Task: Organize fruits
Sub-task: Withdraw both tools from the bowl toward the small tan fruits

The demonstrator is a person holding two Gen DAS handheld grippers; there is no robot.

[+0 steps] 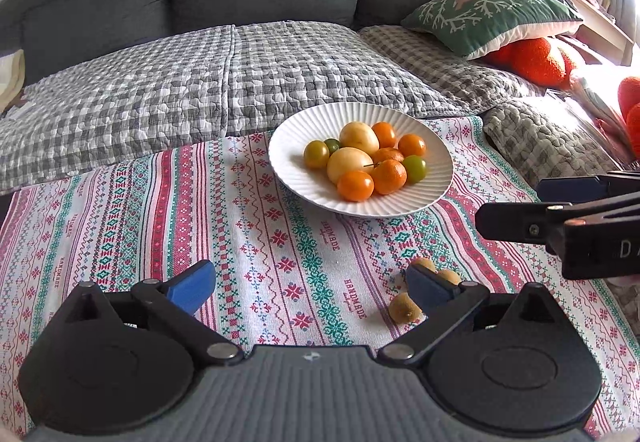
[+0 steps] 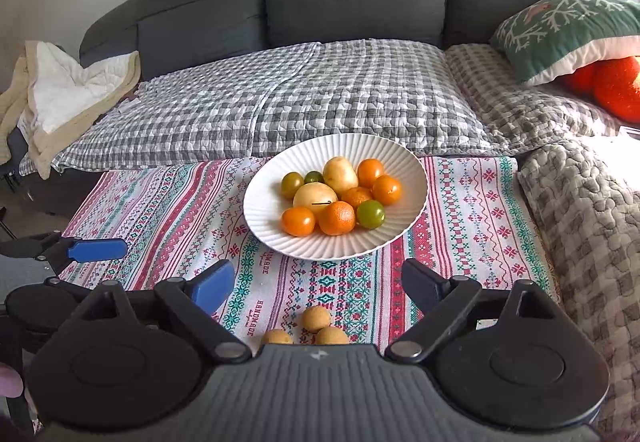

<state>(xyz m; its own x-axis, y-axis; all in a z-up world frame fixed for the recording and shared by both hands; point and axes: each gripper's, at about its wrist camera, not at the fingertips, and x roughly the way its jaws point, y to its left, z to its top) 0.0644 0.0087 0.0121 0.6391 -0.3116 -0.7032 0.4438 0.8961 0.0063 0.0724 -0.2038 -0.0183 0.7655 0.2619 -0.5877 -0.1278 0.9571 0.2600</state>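
Through my left wrist camera, my left gripper (image 1: 310, 288) hangs over the red-and-green patterned tablecloth (image 1: 132, 209) with its blue-tipped fingers spread wide and nothing between them. The white ribbed plate (image 1: 436, 177) sits ahead near the cloth's far edge, heaped with orange, yellow and green round fruits (image 1: 366, 157). Three small brown fuzzy fruits (image 1: 405, 308) lie loose on the cloth just beside my right-hand finger, which partly hides them. My right gripper (image 1: 510, 215) reaches in from the right edge; from here I cannot tell how its fingers stand.

Through my right wrist camera, my right gripper (image 2: 316, 280) is also wide open and empty, and the three brown fruits (image 2: 316, 318) sit together on the cloth right below its gap, close to the camera. The plate (image 2: 260, 217) lies straight ahead, well apart from them.

I judge I am at the pick-up step for the loose ones. Next I should lower the right gripper over one brown fruit, close gently without nudging its touching neighbours, then carry it to a bare part of the plate.
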